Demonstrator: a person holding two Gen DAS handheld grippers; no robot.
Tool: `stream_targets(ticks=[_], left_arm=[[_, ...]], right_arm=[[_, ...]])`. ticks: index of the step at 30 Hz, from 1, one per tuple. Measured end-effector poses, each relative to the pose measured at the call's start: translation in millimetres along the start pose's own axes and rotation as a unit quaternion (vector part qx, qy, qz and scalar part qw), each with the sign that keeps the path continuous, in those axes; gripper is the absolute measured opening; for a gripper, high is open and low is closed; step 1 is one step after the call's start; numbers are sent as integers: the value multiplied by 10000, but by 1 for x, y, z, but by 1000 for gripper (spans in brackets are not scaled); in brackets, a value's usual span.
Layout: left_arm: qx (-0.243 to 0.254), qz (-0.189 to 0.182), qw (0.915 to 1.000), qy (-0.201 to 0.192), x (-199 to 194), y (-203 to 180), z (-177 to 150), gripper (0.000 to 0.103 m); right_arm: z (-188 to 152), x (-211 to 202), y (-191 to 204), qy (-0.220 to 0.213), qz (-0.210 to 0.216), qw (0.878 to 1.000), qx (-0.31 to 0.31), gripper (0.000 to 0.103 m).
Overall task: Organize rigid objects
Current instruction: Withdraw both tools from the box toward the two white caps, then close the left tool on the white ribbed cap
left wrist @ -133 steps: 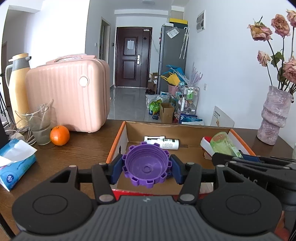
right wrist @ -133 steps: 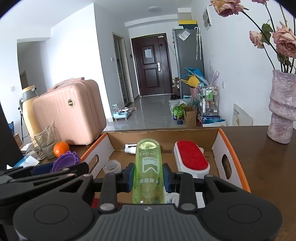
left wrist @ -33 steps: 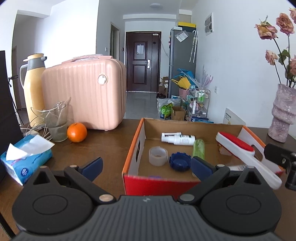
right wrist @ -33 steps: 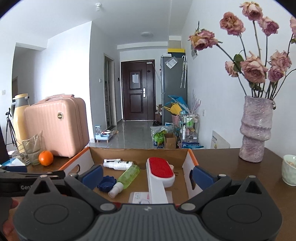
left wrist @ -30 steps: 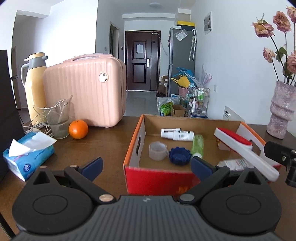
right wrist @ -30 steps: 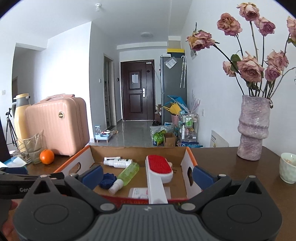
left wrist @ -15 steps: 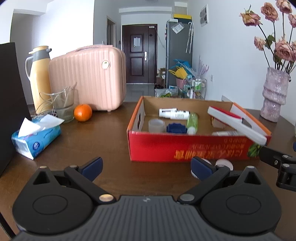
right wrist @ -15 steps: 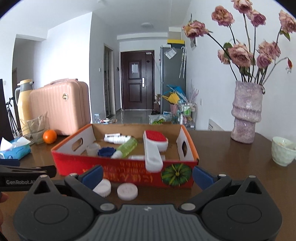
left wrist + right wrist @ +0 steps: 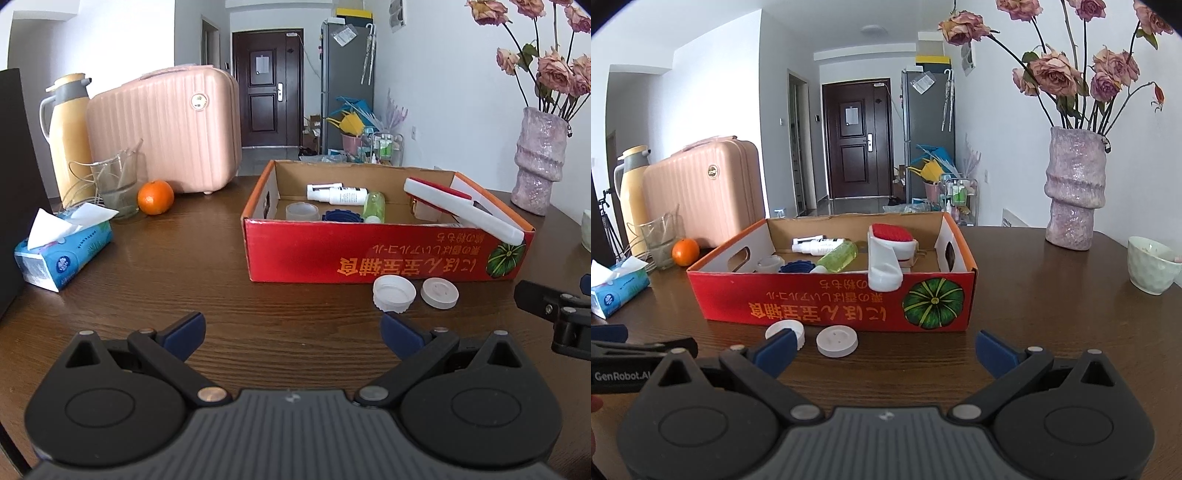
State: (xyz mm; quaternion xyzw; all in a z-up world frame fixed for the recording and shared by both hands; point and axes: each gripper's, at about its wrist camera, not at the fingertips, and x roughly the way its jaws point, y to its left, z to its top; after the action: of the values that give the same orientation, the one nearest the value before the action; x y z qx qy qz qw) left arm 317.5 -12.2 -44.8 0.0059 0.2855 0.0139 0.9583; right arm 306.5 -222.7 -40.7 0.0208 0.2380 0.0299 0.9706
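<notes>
Both the left tool [image 9: 291, 328] and right tool [image 9: 884, 349] gape wide, empty. Two white caps [image 9: 837, 341] remain on the desk [image 9: 184, 266] beside the box [image 9: 849, 299]; grip each squarely across its rim.

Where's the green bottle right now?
In the left wrist view, the green bottle lies inside the red box, between the blue cap and the lint brush.
</notes>
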Motion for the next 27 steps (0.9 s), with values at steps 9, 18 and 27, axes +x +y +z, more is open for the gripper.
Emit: stream_targets(ticks=[9,18,27], left_arm=[[198,-140,9995,196,22,-24,8,103],[320,-110,9988,359,53,-52,15,103],[393,-170,9981,451,73,-69,21,94]], right_arm=[[1,9,-11,131,-213,9995,178,103],[1,20,-28,298,-500,9973,449,103],[0,26,-29,440,-571,9962,481,103]])
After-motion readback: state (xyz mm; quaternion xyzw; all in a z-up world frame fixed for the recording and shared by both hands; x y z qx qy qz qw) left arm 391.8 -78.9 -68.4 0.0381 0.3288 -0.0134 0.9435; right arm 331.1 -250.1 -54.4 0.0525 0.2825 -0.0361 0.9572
